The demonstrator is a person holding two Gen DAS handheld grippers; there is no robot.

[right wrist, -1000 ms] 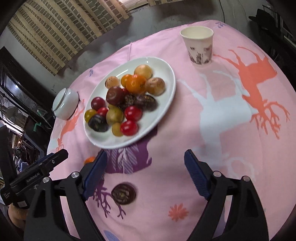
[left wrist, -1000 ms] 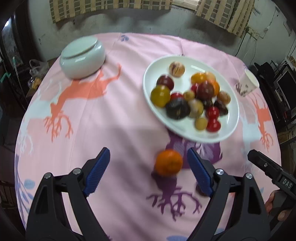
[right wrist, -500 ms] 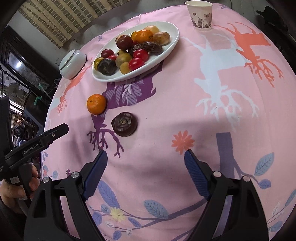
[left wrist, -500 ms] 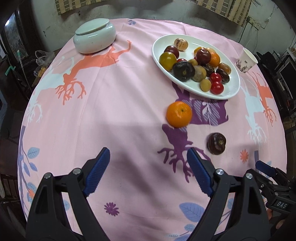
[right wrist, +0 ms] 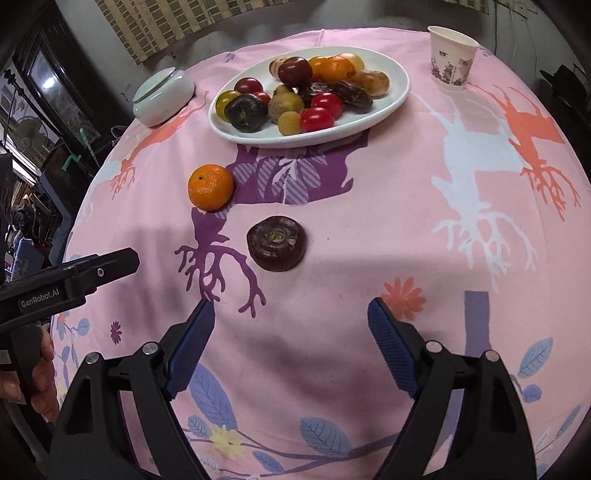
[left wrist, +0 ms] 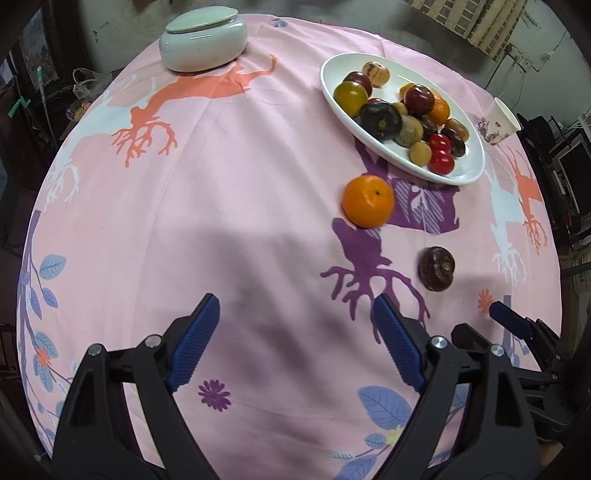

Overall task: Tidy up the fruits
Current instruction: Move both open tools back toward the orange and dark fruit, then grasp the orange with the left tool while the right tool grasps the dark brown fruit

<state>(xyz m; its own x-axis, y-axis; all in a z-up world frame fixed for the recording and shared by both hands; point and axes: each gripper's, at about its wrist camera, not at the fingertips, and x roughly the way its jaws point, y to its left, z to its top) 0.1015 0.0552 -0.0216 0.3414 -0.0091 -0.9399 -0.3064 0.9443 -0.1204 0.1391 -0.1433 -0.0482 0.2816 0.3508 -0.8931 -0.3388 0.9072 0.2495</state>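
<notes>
An orange mandarin [left wrist: 368, 201] [right wrist: 210, 187] and a dark brown round fruit [left wrist: 436, 268] [right wrist: 276, 243] lie loose on the pink cloth, just in front of a white oval plate [left wrist: 463, 171] [right wrist: 391, 99] heaped with several red, yellow, orange and dark fruits. My left gripper [left wrist: 295, 338] hangs open above bare cloth, nearer than both loose fruits and to their left. My right gripper [right wrist: 290, 338] is open too, with nothing between its fingers, the dark fruit lying just beyond it. Each gripper shows at the edge of the other's view.
A pale lidded ceramic jar [left wrist: 203, 35] [right wrist: 162, 96] stands at the far left of the round table. A paper cup [left wrist: 498, 122] [right wrist: 451, 59] stands at the far right behind the plate. A hand [right wrist: 38, 380] holds the left gripper's handle. Dark furniture surrounds the table.
Both grippers have drawn back from the plate toward the table's near edge. The mandarin and dark fruit, earlier close under the fingers, now lie farther ahead on the cloth.
</notes>
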